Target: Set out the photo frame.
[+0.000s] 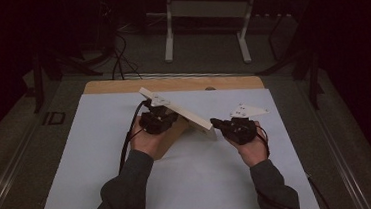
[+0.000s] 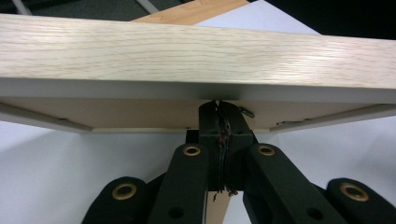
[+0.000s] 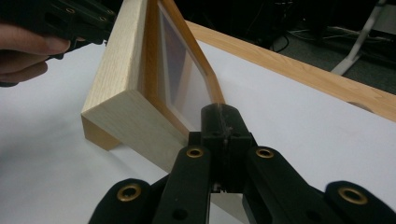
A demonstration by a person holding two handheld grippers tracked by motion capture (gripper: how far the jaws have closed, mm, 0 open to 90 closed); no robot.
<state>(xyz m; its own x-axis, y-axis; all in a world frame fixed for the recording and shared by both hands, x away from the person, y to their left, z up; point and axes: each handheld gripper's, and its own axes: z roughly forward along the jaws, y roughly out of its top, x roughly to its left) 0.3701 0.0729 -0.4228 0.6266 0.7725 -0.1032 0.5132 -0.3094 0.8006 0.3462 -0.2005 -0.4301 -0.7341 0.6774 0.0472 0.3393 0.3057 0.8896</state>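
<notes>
Both hand-held grippers clamped thin: left [image 2: 218, 122] under wooden picture frame [image 1: 177, 114], right [image 3: 220, 122] on lower edge. Keep tilt steady, lower evenly onto counter [image 1: 97, 156].

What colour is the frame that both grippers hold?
Pale, light-oak wood grain on the wooden frame; the left gripper view shows it best.

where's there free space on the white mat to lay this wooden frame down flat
The white mat is bare left of the left gripper, right of the right gripper, and along the near edge between the sleeves. The middle is crowded by the wooden frame.
</notes>
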